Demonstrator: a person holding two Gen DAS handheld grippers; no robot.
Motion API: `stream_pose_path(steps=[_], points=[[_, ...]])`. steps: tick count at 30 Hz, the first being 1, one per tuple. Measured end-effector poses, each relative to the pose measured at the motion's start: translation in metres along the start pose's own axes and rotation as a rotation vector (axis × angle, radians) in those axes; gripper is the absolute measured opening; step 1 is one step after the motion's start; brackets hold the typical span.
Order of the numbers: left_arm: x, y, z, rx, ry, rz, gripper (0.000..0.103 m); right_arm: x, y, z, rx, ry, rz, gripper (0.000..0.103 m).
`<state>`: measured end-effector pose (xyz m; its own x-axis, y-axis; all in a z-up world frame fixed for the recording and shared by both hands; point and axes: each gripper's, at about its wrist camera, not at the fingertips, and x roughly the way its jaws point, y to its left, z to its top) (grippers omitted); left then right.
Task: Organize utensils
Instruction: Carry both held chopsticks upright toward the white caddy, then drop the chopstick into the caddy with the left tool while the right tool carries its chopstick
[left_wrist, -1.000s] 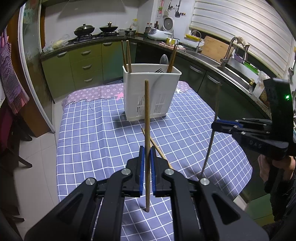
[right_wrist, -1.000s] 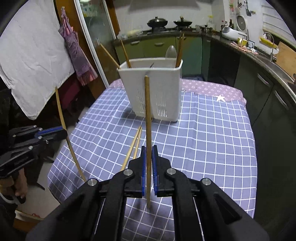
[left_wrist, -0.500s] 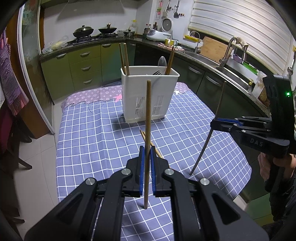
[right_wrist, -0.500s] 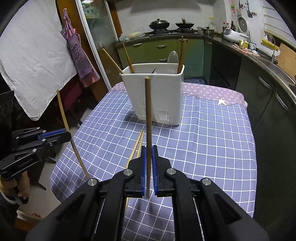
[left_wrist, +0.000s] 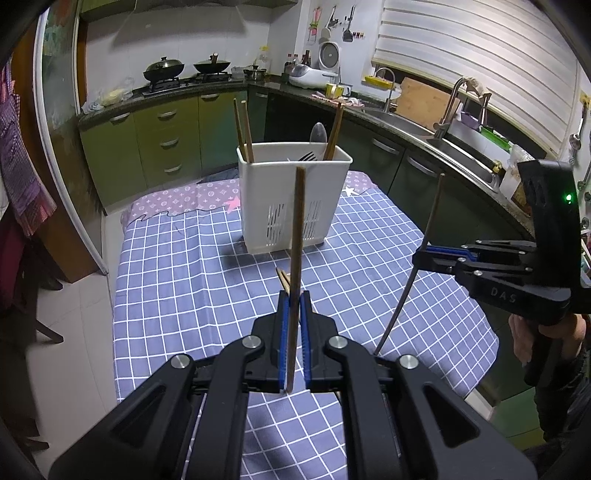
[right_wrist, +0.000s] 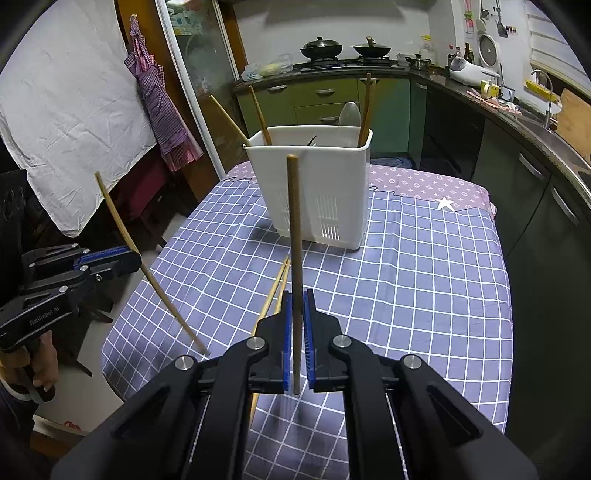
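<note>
Evidently each gripper (left_wrist: 294, 295) clamps 1 chopstick (left_wrist: 296, 236).

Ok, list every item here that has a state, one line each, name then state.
left gripper: shut on a chopstick, held upright
right gripper: shut on a chopstick, held upright
left chopstick: clamped, off the table
right chopstick: clamped, off the table
utensil holder: upright, holding chopsticks, a spoon, a fork
loose chopstick pair: lying flat on the tablecloth

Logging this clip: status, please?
Left gripper and right gripper each shut on a chopstick. Utensil holder ahead, path clear. Two chopsticks on tablecloth.
</note>
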<state>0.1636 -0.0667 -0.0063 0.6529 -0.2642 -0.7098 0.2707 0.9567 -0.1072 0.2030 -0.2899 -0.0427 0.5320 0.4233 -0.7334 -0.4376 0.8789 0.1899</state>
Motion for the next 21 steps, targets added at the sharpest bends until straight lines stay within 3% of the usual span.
stream_pose_path(steps=[7, 21], points=[[-0.003, 0.001, 0.010, 0.001, -0.016, -0.010, 0.006, 0.000, 0.000, 0.000, -0.002, 0.000, 0.002, 0.007], [-0.025, -0.015, 0.079, 0.056, -0.074, -0.053, 0.006, 0.000, -0.004, -0.001, 0.002, 0.000, 0.004, 0.007]])
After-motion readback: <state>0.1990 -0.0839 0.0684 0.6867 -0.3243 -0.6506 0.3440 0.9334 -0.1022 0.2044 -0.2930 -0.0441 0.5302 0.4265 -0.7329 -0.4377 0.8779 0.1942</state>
